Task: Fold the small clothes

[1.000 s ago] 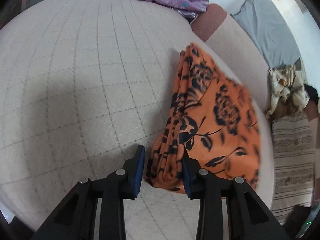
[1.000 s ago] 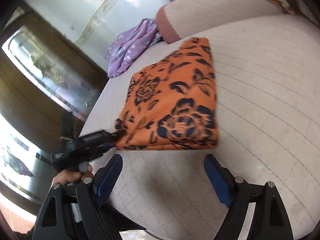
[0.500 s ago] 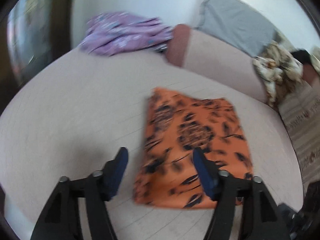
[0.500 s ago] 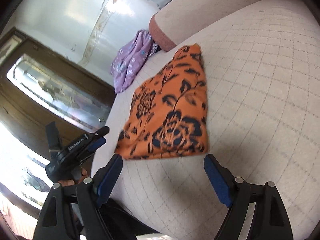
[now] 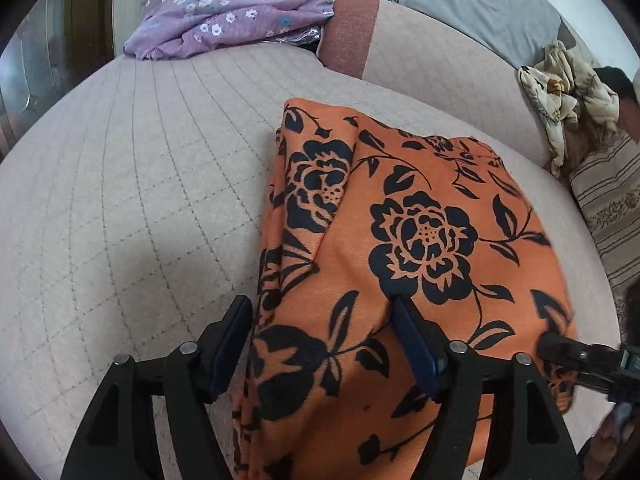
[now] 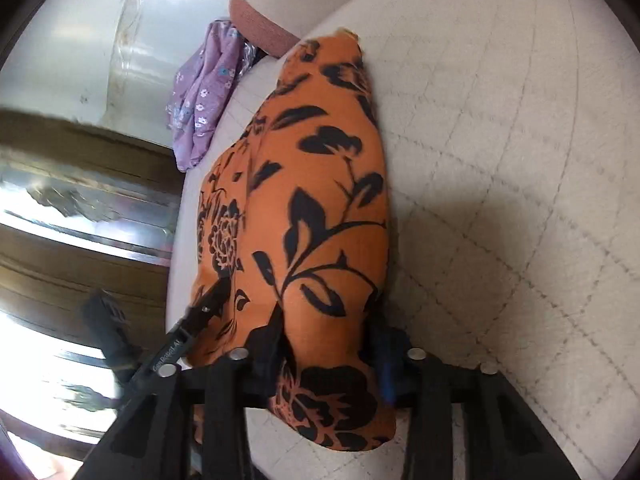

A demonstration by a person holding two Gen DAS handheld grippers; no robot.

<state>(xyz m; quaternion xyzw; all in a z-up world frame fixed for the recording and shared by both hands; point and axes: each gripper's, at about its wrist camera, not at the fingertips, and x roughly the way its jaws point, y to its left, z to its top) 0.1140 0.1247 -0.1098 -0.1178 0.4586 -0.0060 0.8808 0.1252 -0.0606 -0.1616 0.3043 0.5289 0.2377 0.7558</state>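
An orange cloth with black flowers [image 5: 416, 232] lies folded on the beige quilted cushion [image 5: 132, 184]. My left gripper [image 5: 320, 344] is open, its jaws straddling the cloth's near left edge, with cloth between them. My right gripper [image 6: 326, 344] has its jaws narrowed around the cloth's [image 6: 320, 208] near right end, which bulges between them and hangs over the gripper. Whether they pinch it I cannot tell. The right gripper's tip also shows in the left wrist view at the cloth's right edge. The left gripper also shows in the right wrist view, touching the cloth's left side.
A purple flowered garment [image 5: 224, 12] lies at the cushion's far left corner, also in the right wrist view [image 6: 208, 80]. A backrest with a reddish band [image 5: 352, 32], a grey pillow [image 5: 480, 4] and a crumpled cream cloth [image 5: 560, 80] are behind. A striped fabric [image 5: 612, 208] lies at the right.
Both grippers have moved in onto the cloth's near edge. The right jaws have narrowed from wide open around the cloth's right end. The left jaws stayed open.
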